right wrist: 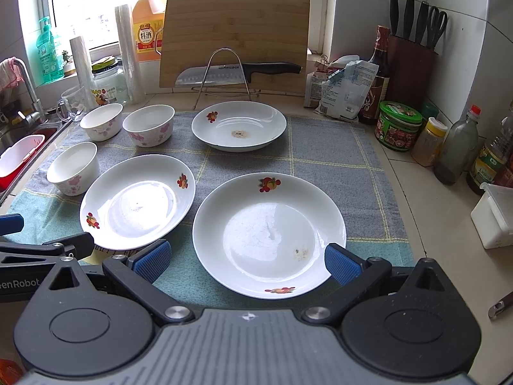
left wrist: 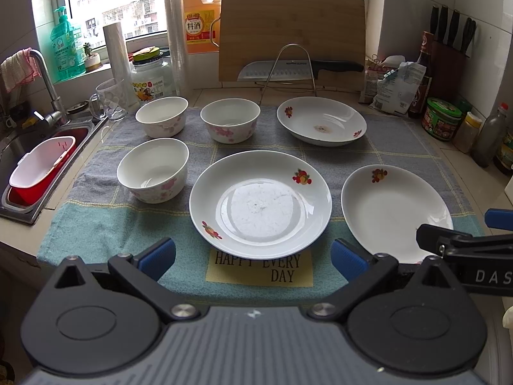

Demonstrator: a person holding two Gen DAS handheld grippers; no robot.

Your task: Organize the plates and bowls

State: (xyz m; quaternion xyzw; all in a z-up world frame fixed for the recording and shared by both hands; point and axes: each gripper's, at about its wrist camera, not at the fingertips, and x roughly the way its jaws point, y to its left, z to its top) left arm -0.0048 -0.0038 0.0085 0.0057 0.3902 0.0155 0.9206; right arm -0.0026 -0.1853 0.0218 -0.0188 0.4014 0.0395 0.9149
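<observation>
Though near right gripper (right wrist: 248,258), plate (right wrist: 269,234) ungripped

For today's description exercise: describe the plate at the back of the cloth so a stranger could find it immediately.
Start at the wooden cutting board leaning by the window. Directly before it, on the grey checked cloth, sits the far plate. Unlike the two nearer plates, it has a brownish stain at its centre.

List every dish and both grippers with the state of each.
left gripper: open, holding nothing
right gripper: open, holding nothing
near right plate: upright, unstacked, small stain
middle plate: upright, unstacked
far plate: upright, unstacked, stained in centre
near bowl: upright, empty
far left bowl: upright, empty
far right bowl: upright, empty
</observation>
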